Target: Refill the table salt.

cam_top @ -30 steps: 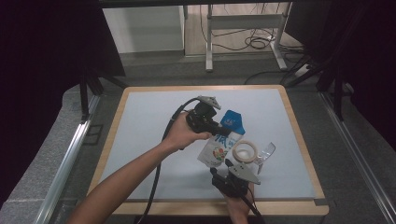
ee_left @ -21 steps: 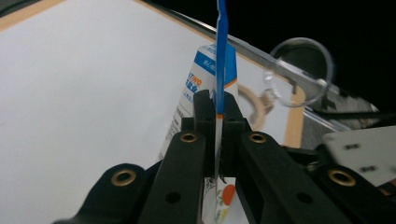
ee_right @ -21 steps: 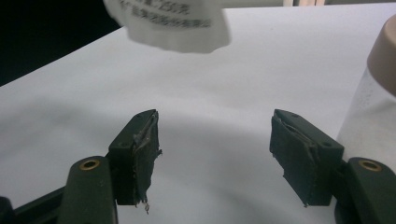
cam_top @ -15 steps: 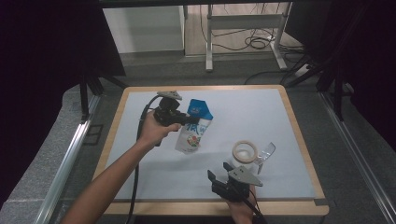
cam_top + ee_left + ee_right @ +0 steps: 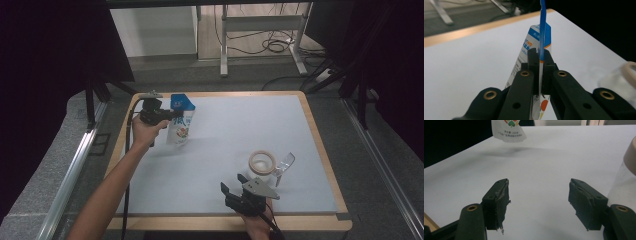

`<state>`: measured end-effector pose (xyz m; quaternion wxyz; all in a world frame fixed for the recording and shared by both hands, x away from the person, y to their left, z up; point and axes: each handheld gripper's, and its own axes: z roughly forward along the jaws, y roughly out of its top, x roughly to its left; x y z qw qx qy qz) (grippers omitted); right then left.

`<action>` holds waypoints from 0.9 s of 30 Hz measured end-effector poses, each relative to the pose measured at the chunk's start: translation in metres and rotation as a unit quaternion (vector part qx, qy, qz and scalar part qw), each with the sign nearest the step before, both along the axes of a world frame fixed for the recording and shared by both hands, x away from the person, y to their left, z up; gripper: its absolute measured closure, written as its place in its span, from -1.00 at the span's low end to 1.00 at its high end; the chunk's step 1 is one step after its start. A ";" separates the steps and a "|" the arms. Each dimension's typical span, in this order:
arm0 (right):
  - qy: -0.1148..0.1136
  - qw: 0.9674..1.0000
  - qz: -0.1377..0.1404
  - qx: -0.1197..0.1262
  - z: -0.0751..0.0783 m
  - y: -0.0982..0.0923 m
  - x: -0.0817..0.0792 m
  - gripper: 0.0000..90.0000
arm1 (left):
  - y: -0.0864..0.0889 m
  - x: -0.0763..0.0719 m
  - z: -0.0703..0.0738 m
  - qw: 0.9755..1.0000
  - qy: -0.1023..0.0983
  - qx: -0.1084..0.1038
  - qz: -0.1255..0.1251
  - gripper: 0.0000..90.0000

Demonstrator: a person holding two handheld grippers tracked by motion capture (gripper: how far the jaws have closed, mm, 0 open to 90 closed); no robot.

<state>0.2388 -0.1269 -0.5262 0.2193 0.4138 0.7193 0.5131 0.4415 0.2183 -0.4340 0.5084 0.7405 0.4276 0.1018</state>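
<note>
Pouch top pinched between our clenched left fingers; our right fingers released, pouch well beyond them.

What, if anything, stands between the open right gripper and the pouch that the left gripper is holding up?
Nothing visible: bare white table lies between the right gripper and the pouch clamped in the left gripper. The tape roll sits off to the right.

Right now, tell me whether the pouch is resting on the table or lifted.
Lifted. The left gripper pinches the pouch by its blue top seal; it hangs above its shadow on the table.
</note>
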 end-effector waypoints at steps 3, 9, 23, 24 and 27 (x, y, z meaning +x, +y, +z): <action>0.000 1.000 0.000 -0.001 0.000 -0.001 0.000 -0.25 | 0.014 0.005 -0.011 1.000 -0.008 -0.007 0.027 1.00; -0.001 1.000 -0.001 0.001 0.001 -0.003 -0.001 -0.25 | 0.040 0.004 -0.031 0.997 -0.019 -0.006 0.068 1.00; -0.006 1.000 -0.003 0.003 0.003 -0.004 -0.002 -0.25 | 0.057 -0.022 -0.039 0.996 -0.057 0.014 0.071 0.89; -0.005 1.000 -0.003 0.002 0.003 -0.005 -0.001 -0.25 | 0.057 -0.022 -0.039 0.996 -0.058 0.017 0.072 0.87; -0.006 1.000 -0.005 0.003 0.004 -0.006 -0.001 -0.25 | 0.055 -0.022 -0.039 0.996 -0.060 0.019 0.069 0.84</action>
